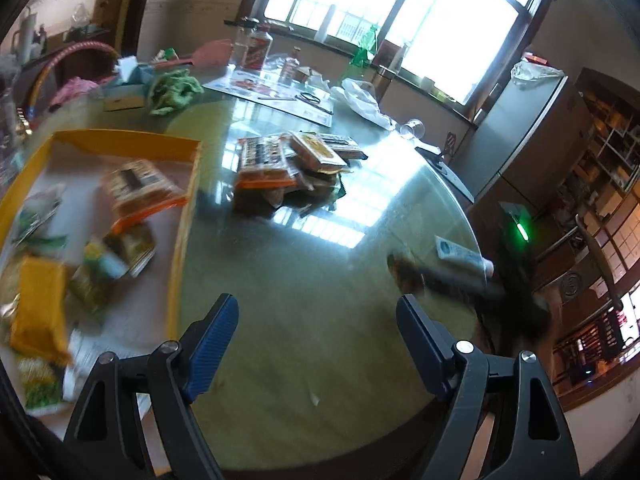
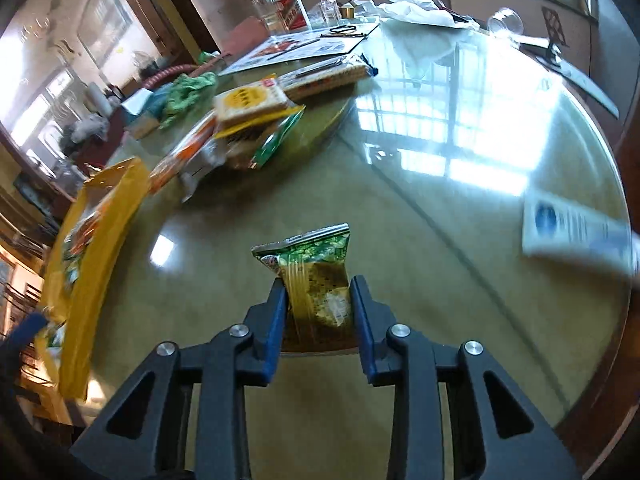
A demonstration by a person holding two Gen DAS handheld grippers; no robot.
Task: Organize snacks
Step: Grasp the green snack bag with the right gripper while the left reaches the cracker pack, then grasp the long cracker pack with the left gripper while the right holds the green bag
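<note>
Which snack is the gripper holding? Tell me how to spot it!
Find the round glass table. Near its front edge, the right gripper pinches a small green packet with gold print. It is alone there, apart from the orange and yellow packs in the pile farther back.

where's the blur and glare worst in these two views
Left wrist view: the yellow tray and its packets are smeared by motion, the window is blown out, and its reflection glares on the glass table. Right wrist view: the green packet stays sharp, while the tray and white tube are streaked.
</note>
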